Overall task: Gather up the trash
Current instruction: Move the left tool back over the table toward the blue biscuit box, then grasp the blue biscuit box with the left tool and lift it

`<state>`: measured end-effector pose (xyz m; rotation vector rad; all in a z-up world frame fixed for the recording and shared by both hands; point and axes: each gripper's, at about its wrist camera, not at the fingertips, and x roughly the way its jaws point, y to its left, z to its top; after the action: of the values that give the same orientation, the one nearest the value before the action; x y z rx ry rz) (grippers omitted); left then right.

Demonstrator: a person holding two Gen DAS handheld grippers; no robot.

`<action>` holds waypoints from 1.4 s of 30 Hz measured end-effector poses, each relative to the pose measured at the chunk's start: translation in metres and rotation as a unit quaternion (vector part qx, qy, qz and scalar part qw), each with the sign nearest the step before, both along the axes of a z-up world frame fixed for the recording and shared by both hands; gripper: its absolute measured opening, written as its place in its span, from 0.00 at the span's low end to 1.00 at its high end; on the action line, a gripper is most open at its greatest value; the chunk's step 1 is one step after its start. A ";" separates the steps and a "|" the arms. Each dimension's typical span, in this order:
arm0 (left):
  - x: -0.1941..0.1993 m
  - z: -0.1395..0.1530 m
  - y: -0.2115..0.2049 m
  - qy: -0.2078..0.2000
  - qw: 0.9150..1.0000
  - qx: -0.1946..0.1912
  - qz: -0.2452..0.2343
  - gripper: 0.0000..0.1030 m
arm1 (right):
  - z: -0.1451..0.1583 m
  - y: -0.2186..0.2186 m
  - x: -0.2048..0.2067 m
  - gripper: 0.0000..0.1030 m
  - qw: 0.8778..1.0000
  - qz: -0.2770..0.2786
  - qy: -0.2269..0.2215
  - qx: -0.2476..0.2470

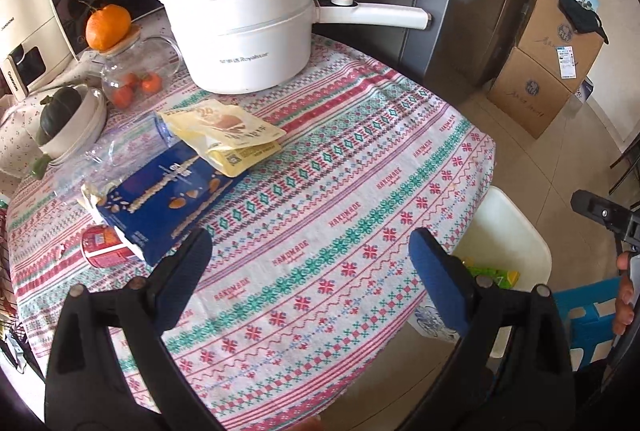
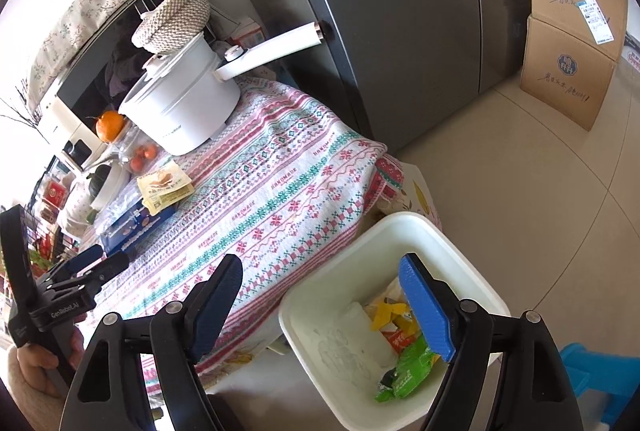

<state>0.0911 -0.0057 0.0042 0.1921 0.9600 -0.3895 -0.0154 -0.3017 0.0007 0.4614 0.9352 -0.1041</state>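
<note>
Four fingers [image 2: 426, 311], two cardboard boxes [image 2: 568, 79]

Left gripper [image 1: 310, 251] and right gripper [image 2: 320, 281]: fingers spread wide, nothing between them, both angled downward. A hand [image 2: 38, 357] grips the left gripper's handle.

your right gripper [image 2: 320, 305] hangs wide open and empty over the white bin [image 2: 394, 231], where wrappers [image 2: 408, 367] lie inside.
</note>
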 end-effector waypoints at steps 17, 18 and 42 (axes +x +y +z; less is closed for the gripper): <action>0.096 -0.042 0.130 0.092 0.994 0.045 0.023 0.96 | -0.018 0.054 0.040 0.80 0.997 0.042 0.026 -0.054; 0.100 -0.044 0.133 0.097 0.994 0.028 0.028 0.96 | -0.020 0.054 0.042 0.80 0.997 0.042 0.030 -0.055; 0.076 -0.095 0.012 0.150 0.978 0.130 -0.060 0.99 | -0.038 0.054 0.056 0.80 0.996 0.043 0.058 -0.060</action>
<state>0.1673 0.0063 -0.0909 0.4391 1.3013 -0.4101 0.0410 -0.2479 -0.0371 0.3054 1.0561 -0.1083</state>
